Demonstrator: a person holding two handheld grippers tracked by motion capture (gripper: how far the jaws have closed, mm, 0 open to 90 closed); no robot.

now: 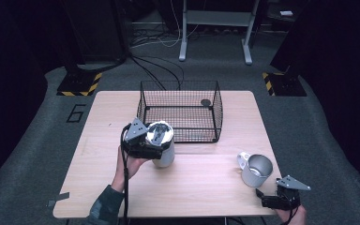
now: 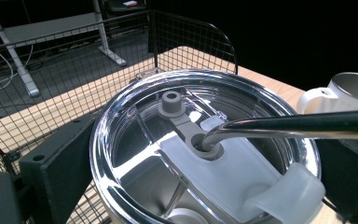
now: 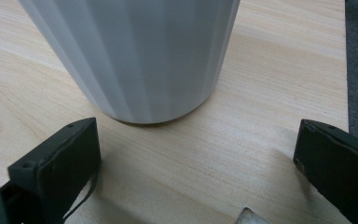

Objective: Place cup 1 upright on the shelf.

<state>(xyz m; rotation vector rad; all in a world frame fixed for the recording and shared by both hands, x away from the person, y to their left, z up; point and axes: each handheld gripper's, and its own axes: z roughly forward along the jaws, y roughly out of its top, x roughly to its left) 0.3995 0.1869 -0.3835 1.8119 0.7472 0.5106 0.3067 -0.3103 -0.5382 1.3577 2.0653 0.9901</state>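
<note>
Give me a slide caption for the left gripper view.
Left gripper clamps a lidded tumbler with a metal straw, beside a wire basket.

We see a tumbler with a matt white body and a glossy clear plastic lid that carries a frosted, softer-looking plastic slider and a polished metal straw. The mug is matt white outside, faintly ribbed in the right gripper view, with a dull metal inside. Both stand on a pale wooden table with a smooth grained finish, near a black wire basket; our gripper jaws look like matt black plastic.
</note>
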